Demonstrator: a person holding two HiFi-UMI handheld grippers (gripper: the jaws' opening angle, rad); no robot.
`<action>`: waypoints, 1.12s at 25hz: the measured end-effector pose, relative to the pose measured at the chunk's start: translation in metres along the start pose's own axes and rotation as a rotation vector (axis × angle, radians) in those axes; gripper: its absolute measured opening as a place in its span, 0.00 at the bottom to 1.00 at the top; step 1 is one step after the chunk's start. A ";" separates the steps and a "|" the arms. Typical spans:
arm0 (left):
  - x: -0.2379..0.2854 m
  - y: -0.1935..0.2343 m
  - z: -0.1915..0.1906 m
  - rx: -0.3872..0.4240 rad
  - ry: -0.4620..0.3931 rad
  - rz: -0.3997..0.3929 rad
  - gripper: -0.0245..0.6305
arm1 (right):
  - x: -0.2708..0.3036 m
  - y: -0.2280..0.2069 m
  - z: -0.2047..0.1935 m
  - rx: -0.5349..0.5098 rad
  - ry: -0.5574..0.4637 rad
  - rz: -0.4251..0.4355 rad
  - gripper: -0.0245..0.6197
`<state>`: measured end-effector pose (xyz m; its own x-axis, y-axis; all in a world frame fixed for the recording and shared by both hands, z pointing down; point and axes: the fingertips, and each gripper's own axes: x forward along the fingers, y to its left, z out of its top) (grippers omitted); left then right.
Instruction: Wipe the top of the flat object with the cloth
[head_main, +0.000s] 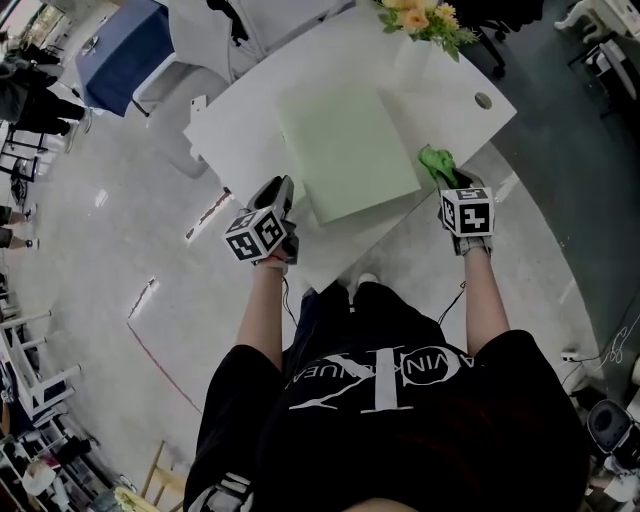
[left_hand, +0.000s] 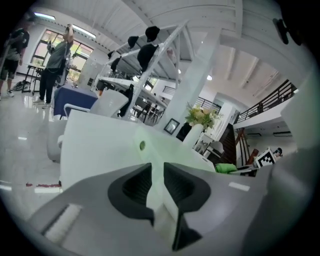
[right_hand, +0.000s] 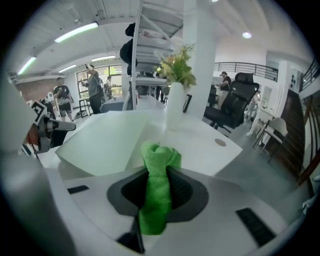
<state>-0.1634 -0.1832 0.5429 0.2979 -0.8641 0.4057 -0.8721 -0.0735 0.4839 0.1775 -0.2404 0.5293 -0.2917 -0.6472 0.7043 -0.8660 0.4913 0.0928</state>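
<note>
**Wipe not yet begun**

My right gripper (right_hand: 159, 172) pinches the cloth (right_hand: 157, 200), which bunches out ahead of its jaws. The board (head_main: 345, 150) lies ahead and to its left. My left gripper (left_hand: 157, 172) is clamped on the board's near left edge. By my reading, the whole top is still to be wiped. Writing: the white lettering on my shirt (head_main: 400, 420) is upside down and cannot be read in full.

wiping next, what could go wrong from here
The cloth is a tight wad in the right hand-held gripper, so the jaw tips may scrape the green board. The flower vase stands just past the board; a long stroke might tip it. The left hand-held gripper pinches only one edge, so it may swivel.
</note>
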 end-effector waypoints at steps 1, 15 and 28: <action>-0.006 0.006 0.007 -0.004 -0.037 0.010 0.15 | -0.002 -0.002 0.008 0.013 -0.037 -0.001 0.14; -0.085 0.005 0.122 0.305 -0.381 0.146 0.05 | -0.043 0.043 0.134 -0.040 -0.422 0.108 0.14; -0.129 -0.003 0.172 0.361 -0.505 0.186 0.05 | -0.065 0.070 0.180 -0.061 -0.554 0.180 0.14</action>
<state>-0.2660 -0.1572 0.3555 -0.0133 -0.9999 0.0002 -0.9934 0.0133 0.1136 0.0630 -0.2688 0.3632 -0.6153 -0.7505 0.2411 -0.7630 0.6439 0.0572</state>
